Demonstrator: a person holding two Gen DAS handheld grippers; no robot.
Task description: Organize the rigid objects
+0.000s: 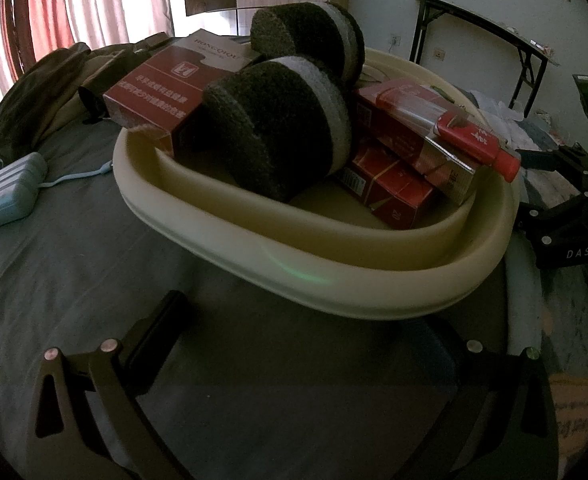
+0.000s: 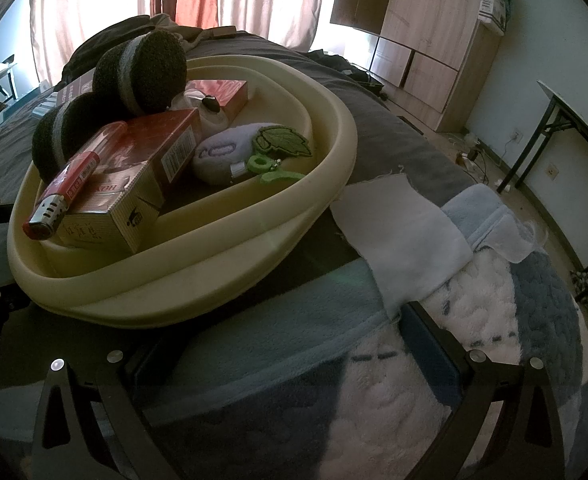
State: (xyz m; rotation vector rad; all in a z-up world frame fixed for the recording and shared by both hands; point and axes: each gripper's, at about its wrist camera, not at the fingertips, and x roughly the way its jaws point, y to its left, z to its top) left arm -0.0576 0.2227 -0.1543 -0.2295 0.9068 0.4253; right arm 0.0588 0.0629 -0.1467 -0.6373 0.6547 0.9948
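Both grippers, left gripper and right gripper, are held wide open with nothing gripped. Just ahead of each, a cream basin is seen on the bed, filled with 2 dark slippers, red cartons and a lighter.

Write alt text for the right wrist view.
A cream basin on a bed holds two dark scouring pads, red cartons with a red lighter on top, and a plush keychain. The open right gripper hovers over a blanket.
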